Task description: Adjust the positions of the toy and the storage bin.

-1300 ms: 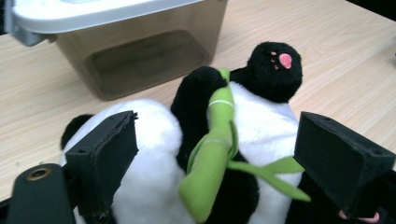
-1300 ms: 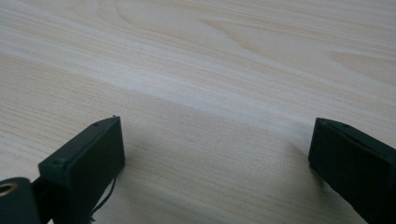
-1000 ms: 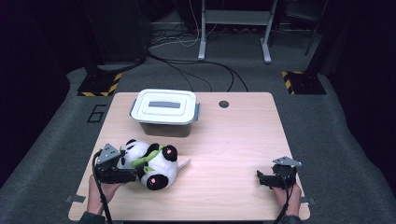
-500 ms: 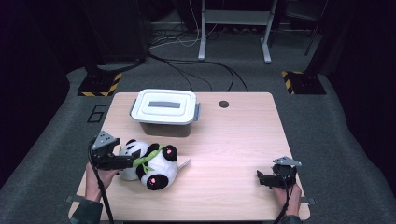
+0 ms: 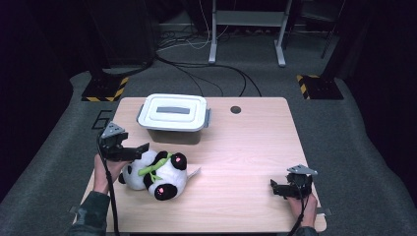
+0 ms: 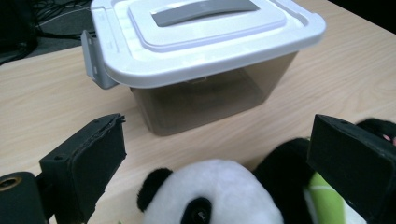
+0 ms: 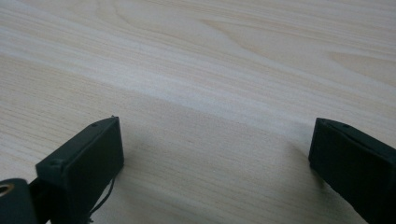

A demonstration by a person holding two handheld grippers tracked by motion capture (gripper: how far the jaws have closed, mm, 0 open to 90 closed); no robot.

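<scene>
Jaws spread on both grippers: left (image 6: 219,182) over 1 panda (image 5: 157,174), 1 lidded box (image 5: 173,112) nearby

your panda plush (image 5: 157,173) lies on its side on the tabletop (image 5: 246,147) near the front left corner, black and white with pink spots on its paws and a green bamboo sprig across its chest. in the left gripper view its white head (image 6: 219,196) with a black ear and eye patch sits low between the jaws, the lidded box (image 5: 173,117) just behind it.
</scene>
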